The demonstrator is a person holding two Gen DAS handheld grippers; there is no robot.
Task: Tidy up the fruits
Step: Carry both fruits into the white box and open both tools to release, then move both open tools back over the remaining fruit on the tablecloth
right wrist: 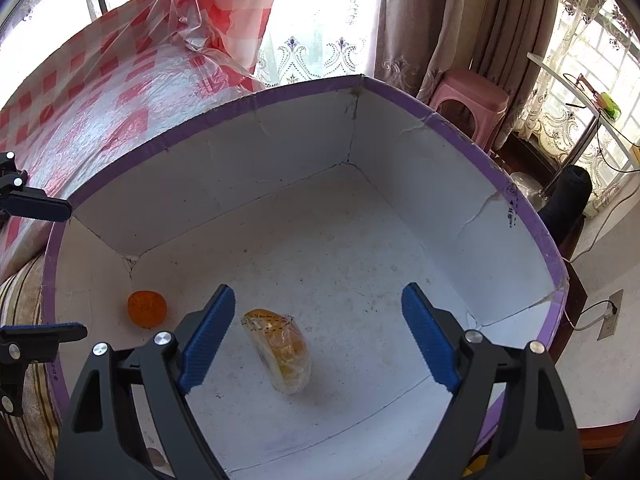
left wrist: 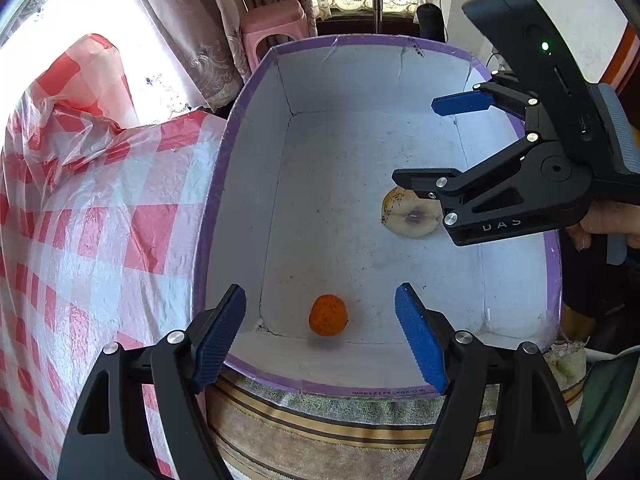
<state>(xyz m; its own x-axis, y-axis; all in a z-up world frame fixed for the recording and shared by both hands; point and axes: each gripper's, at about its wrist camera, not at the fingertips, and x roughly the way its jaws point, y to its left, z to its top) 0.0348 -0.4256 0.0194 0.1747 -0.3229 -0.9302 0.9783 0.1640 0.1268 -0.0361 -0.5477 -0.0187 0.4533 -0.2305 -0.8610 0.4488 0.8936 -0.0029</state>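
A white box with a purple rim holds two fruits. A small orange fruit is near the box's left front corner, below and between the open jaws of my left gripper; no pad touches it. A half fruit wrapped in clear film lies on the box floor under my right gripper, which stands open above it with nothing between its pads. In the left wrist view the right gripper partly hides that wrapped fruit.
A table under a red-and-white checked plastic cloth adjoins the box's left side. The box rests on a striped cushion. A pink stool and curtains stand behind it. A hand holds the right gripper.
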